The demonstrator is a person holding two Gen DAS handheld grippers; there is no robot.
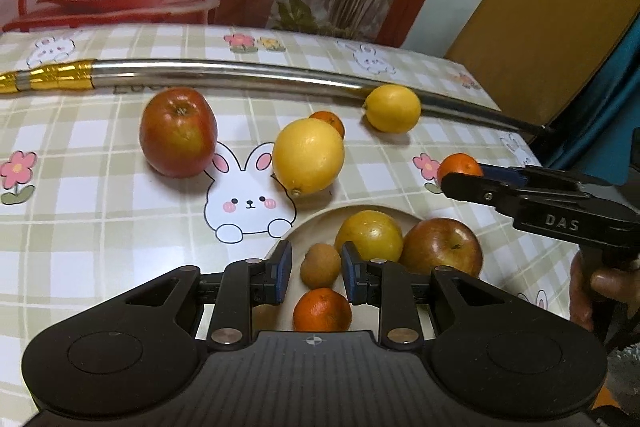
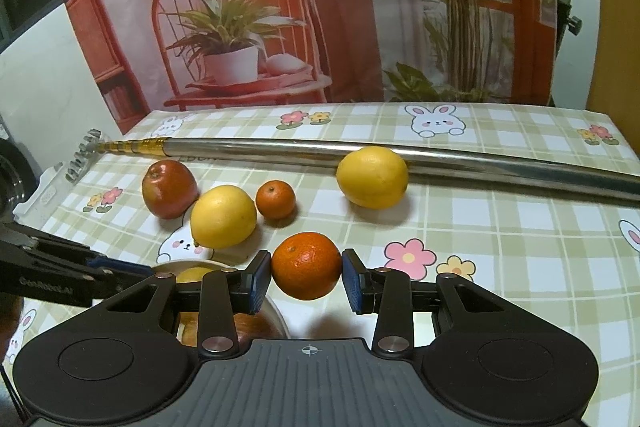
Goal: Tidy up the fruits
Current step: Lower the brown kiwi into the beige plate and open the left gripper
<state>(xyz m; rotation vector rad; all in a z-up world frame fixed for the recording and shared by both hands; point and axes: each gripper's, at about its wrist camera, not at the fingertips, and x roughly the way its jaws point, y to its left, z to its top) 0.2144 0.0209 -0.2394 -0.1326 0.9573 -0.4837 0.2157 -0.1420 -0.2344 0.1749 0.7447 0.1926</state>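
Both grippers angled downward (left (image 1: 316,269), right (image 2: 306,277) closed).

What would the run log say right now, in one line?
right gripper | jaws shut on mandarin | left gripper | over bowl

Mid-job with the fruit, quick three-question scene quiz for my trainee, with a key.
1. True or false: the right tool grips a mandarin.
2. How many fruits lie in the plate?
3. Which fruit shows between the left tool's fingers? A kiwi; B banana; C pear.
Key: 1 true; 2 four; 3 A.
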